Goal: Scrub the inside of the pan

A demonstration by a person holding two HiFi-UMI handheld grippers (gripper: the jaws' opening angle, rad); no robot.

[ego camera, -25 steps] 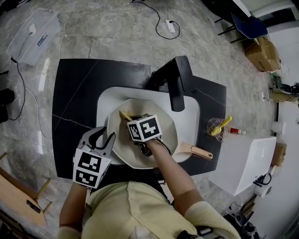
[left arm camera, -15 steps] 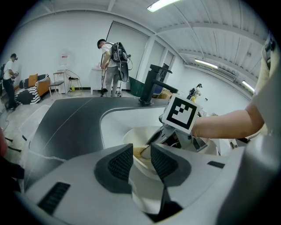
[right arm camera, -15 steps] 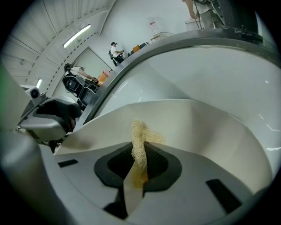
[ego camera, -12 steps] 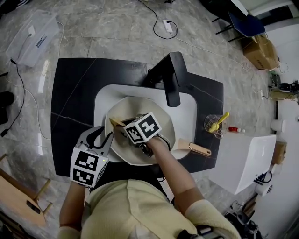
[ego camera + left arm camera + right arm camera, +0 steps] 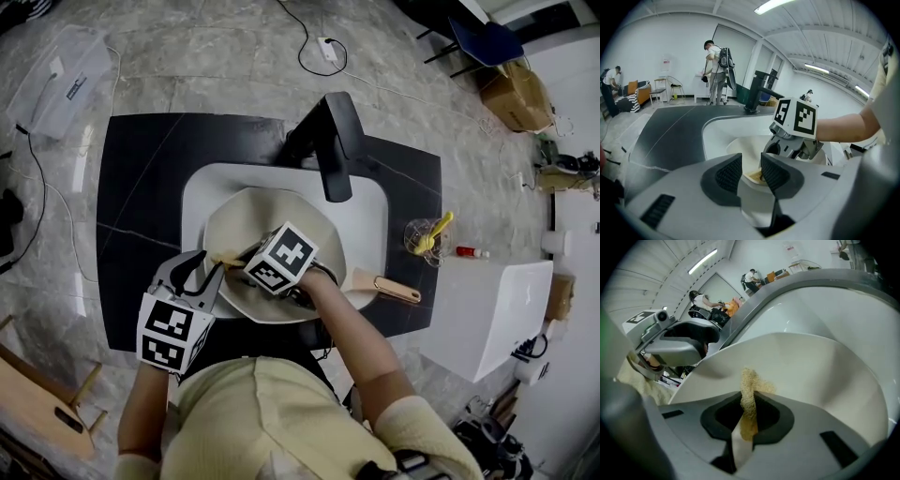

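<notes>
The pan [image 5: 248,211] lies in the white sink [image 5: 375,225], which is set into the black counter [image 5: 141,187]. Its cream interior faces up, and its wooden handle [image 5: 394,289] extends over the near right corner of the sink. The black faucet [image 5: 328,150] stands at the far edge, with its spout above the far side of the basin.

Left gripper [image 5: 204,274]: positioned at the near left rim of the pan. The left gripper view shows the two dark pads [image 5: 729,173] set narrow, with the pan rim passing between them and filling the gap. The gripper is clamped on the rim.

Right gripper [image 5: 258,265]: positioned inside the pan on the near left side, with its marker cube [image 5: 279,258] uppermost. The right gripper view shows the jaws closed on a tan scrub pad [image 5: 749,394]. The pad is pinched into a thin upright strip, and its free end projects beyond the jaws against the pan wall [image 5: 820,376]. In the head view the pad [image 5: 228,260] projects left from the right gripper, just beside the left gripper's fingers.

On the counter to the right of the sink stands a clear glass [image 5: 422,242] holding a yellow item. A small red-capped tube [image 5: 469,251] lies just right of the glass
</notes>
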